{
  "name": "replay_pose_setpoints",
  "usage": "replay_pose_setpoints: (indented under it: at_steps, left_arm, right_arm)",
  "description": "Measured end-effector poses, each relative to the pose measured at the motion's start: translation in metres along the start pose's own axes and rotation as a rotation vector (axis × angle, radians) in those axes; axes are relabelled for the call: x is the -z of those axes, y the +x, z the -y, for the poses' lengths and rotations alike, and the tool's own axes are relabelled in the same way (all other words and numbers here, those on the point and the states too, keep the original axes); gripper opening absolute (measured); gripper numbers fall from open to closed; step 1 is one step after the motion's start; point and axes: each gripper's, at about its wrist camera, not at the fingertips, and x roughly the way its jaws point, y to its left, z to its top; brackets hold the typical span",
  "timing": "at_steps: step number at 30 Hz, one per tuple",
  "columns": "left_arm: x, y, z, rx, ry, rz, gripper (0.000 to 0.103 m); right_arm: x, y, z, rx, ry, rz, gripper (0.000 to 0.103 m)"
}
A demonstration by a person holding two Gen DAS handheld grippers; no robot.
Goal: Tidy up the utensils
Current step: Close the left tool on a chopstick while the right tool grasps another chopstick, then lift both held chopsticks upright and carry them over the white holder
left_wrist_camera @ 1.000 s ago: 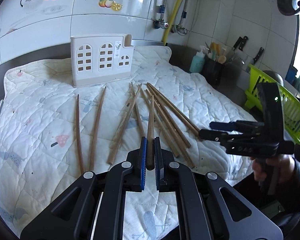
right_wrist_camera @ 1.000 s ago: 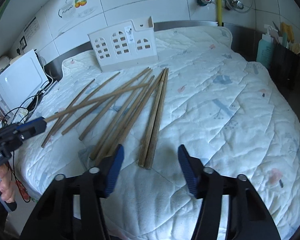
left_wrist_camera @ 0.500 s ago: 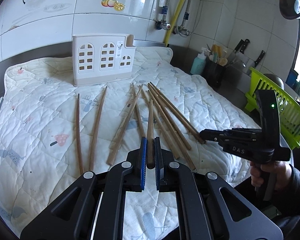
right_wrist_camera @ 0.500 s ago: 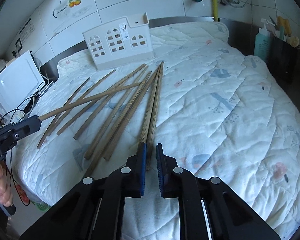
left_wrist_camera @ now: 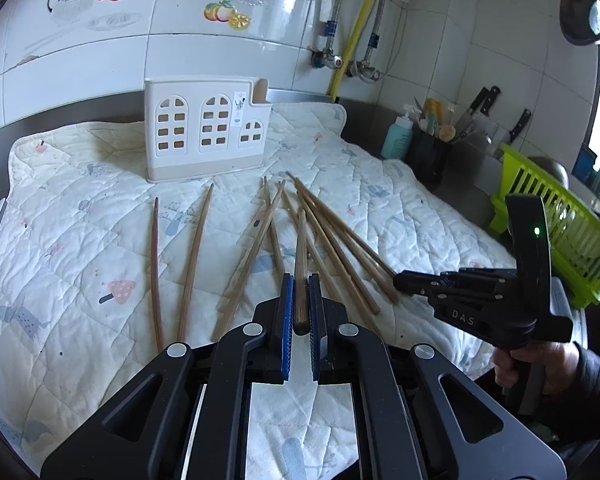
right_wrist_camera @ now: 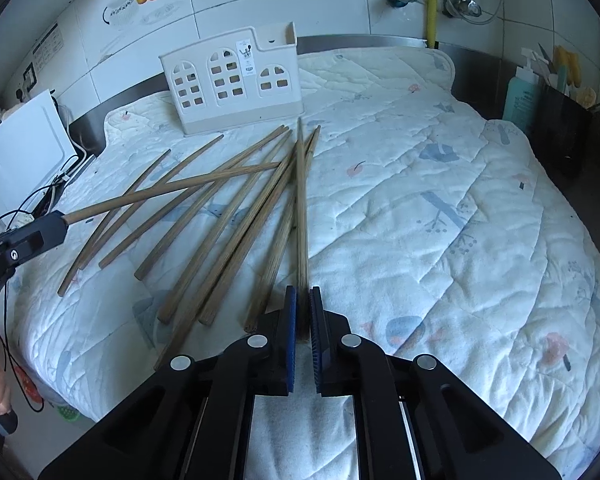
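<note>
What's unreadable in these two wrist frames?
- Inside of the white plastic utensil holder: both views, its front wall hides it.
- Small label on the holder: too small to read.
- Gripped end of the wooden chopstick: right wrist view, hidden between the right tool pads.

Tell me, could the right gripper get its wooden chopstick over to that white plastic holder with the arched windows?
Probably yes. The right gripper is shut on a wooden chopstick, and only loose chopsticks lying flat on the quilted cloth separate it from the white plastic holder.
</note>
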Motion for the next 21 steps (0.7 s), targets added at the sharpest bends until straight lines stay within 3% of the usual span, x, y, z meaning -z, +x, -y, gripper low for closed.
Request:
replay_pose_setpoints:
  at_steps: [12,21]
  left_arm:
    - [-0.039,-0.026,-0.005,-0.023,-0.021,0.117,0.005]
    - [-0.078,-0.040,-0.013,-0.037,-0.040,0.214,0.005]
  right_arm:
    - [-0.056,-0.066,0.002,0.041,-0.088,0.238,0.006]
    - [-0.108,-0.083,0.005,-0.049,-0.119,0.289,0.006]
